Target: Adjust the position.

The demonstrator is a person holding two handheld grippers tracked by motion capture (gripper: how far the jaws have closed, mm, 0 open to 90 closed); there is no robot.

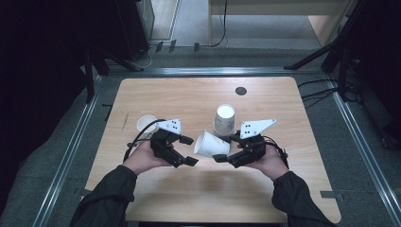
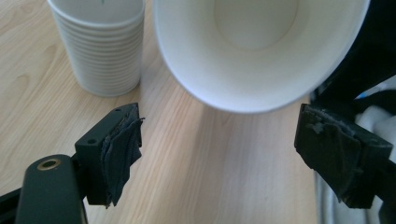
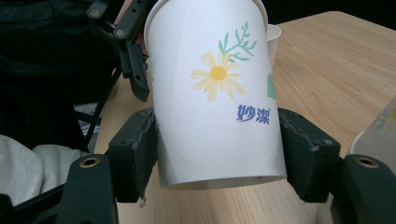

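Note:
A white paper cup (image 1: 211, 144) printed with a yellow flower (image 3: 217, 93) lies on its side above the wooden table (image 1: 189, 198). My right gripper (image 1: 226, 148) is shut on it near its base, one pad against each side of its wall (image 3: 217, 158). The cup's open mouth (image 2: 257, 51) faces my left gripper (image 1: 189, 151). That gripper is open (image 2: 229, 154), its worn pads (image 2: 122, 151) spread wide just short of the rim with nothing between them.
A ribbed stack of white cups (image 1: 224, 119) stands just beyond the held cup (image 2: 102, 46). A single white cup (image 1: 146, 124) stands behind the left hand. A small dark disc (image 1: 240, 91) lies near the table's far edge.

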